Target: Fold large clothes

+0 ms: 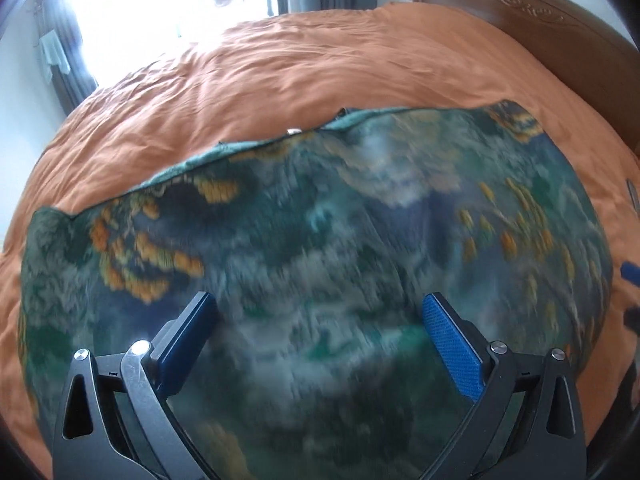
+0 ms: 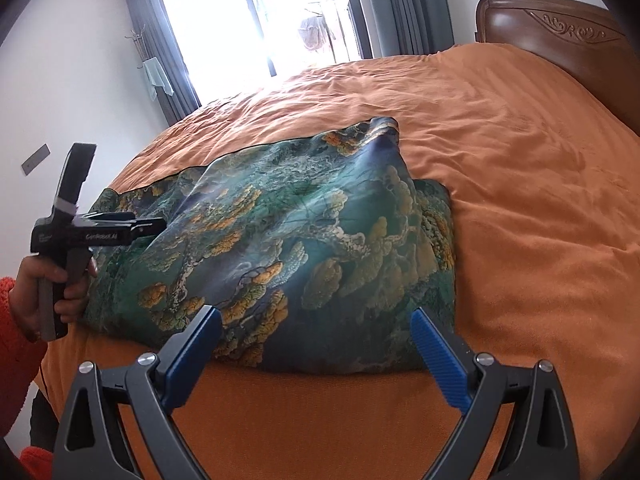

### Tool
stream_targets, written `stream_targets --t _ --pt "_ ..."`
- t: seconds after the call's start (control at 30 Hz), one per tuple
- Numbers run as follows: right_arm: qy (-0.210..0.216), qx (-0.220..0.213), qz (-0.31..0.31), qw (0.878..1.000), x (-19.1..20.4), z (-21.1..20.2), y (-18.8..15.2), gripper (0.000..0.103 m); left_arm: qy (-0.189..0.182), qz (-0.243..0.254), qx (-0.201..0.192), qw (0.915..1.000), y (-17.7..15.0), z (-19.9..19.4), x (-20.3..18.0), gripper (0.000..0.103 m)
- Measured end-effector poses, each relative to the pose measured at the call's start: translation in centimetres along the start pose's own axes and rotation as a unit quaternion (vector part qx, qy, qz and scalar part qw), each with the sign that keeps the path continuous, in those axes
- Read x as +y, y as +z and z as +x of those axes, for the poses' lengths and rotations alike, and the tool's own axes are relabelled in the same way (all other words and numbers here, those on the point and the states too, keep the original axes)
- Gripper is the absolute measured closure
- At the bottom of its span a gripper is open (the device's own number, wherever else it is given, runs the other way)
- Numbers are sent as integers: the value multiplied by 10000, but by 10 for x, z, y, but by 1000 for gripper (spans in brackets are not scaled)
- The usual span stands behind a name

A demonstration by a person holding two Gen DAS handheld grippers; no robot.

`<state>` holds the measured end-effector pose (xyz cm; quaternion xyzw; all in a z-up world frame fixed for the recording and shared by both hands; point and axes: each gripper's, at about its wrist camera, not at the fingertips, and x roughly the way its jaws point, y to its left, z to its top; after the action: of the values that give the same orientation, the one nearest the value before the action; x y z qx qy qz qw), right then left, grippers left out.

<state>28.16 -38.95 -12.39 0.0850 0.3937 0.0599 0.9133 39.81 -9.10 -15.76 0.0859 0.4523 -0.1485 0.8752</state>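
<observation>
A large silky garment (image 2: 288, 232) printed in green, blue and orange lies folded on the orange bed. Its top layer is rumpled and peaks at the far right corner. In the left wrist view the garment (image 1: 320, 232) fills the frame, blurred. My left gripper (image 1: 320, 304) is open and empty, just above the cloth; it also shows in the right wrist view (image 2: 156, 226) at the garment's left edge, held by a hand. My right gripper (image 2: 316, 320) is open and empty, above the garment's near edge.
The orange bed cover (image 2: 520, 200) spreads wide to the right and behind the garment. A carved wooden headboard (image 2: 560, 40) stands at the far right. A bright window (image 2: 260, 20) with grey curtains is behind the bed.
</observation>
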Motion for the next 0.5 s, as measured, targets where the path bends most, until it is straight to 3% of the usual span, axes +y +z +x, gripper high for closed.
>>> stream_targets --t 0.27,0.5 --pt "-61 104 192 9997 -4 -7 -19 6 -125 -143 -216 9996 -44 -26 -22 1" --pt "-67 154 364 9992 -9 -9 -25 6 -139 189 -244 9994 -67 -44 -39 1"
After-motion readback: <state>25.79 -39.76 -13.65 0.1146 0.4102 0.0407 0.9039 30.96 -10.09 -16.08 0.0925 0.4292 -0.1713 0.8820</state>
